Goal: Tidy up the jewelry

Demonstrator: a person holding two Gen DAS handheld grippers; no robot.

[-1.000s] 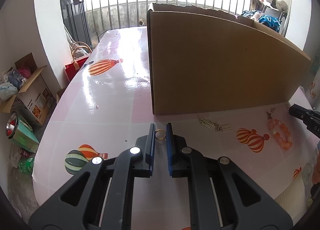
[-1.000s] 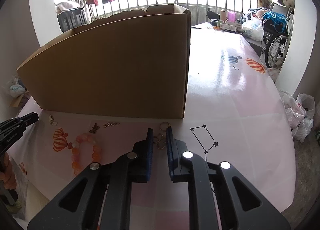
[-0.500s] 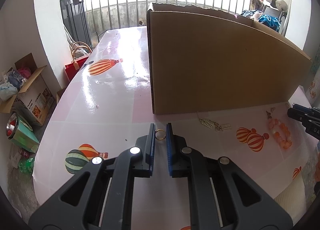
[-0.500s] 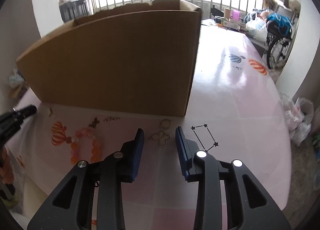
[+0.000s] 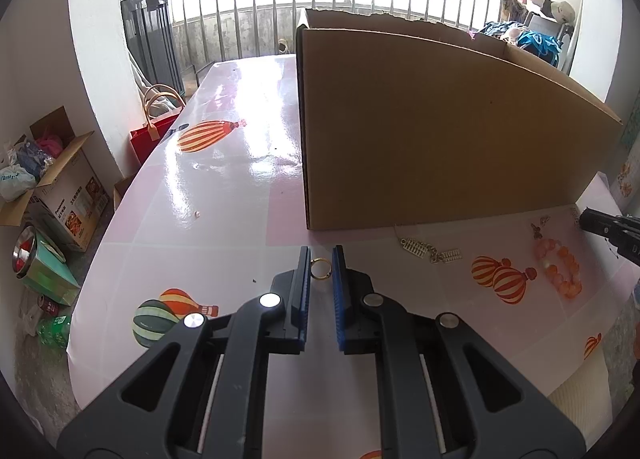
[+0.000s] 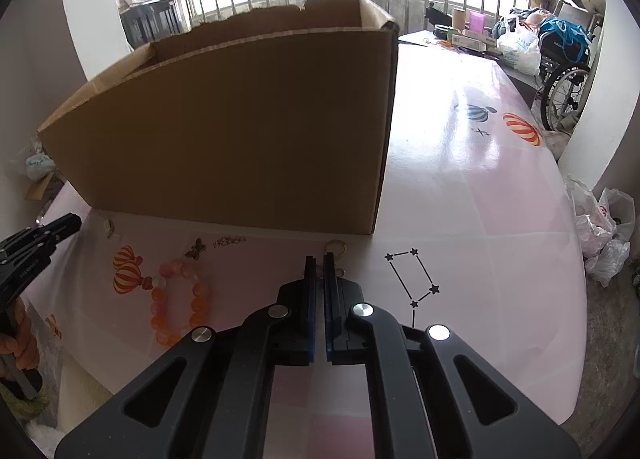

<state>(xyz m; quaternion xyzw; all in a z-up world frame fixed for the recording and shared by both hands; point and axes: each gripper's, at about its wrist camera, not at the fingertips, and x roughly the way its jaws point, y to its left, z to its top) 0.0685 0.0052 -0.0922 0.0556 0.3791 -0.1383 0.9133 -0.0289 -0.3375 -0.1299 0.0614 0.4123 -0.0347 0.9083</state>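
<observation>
**A:** Pink glossy table with balloon prints, balcony railing and hanging laundry behind. A big cardboard box fills the upper right of the left view. Where's the jewelry?

**B:** Loose along the foot of the box. The gold ring sits at centre frame in the left view, right between the tips of the left gripper. The fingers are drawn in against both its sides, so I'd call it pinched.

**A:** And the other hand?

**B:** The right gripper has its fingers brought together at centre frame. A small metal charm peeks out just beside the right-hand finger, with a thin wire loop just above the tips. I can't tell whether the charm is actually caught.

**A:** What does the next move hinge on?

**B:** The box, I think. From both pairs of fingers its wall stands just above in the frame, and the open top is far up near the railing. The ring lies just below the box's lower left corner, so it probably has to be raised clear of that wall. The bead bracelet lies between the two grippers, somewhat nearer the right one.
</observation>
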